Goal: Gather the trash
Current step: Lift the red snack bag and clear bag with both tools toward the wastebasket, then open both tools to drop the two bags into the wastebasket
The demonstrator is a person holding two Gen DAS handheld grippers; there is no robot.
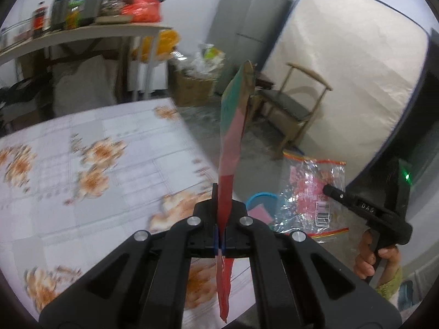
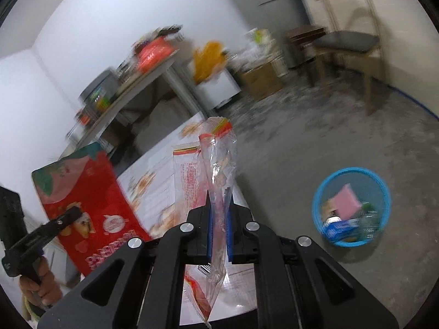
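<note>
Left hand-held gripper [image 1: 221,235] is pinching a red snack wrapper [image 1: 231,148] edge-on between its pressed-together pads, the wrapper standing upright above the near edge of the floral-clothed counter [image 1: 82,164]. Right hand-held gripper [image 2: 218,233] is clamping a clear plastic bag [image 2: 218,170] with red print, its top sticking up and its tail hanging below the jaws, just off the counter's corner. Over on the concrete floor [image 2: 301,142], the blue mesh wastebasket [image 2: 352,205] is sitting well apart to the right, already holding a pink card and small boxes. A wooden chair [image 2: 348,41] is standing beyond.
</note>
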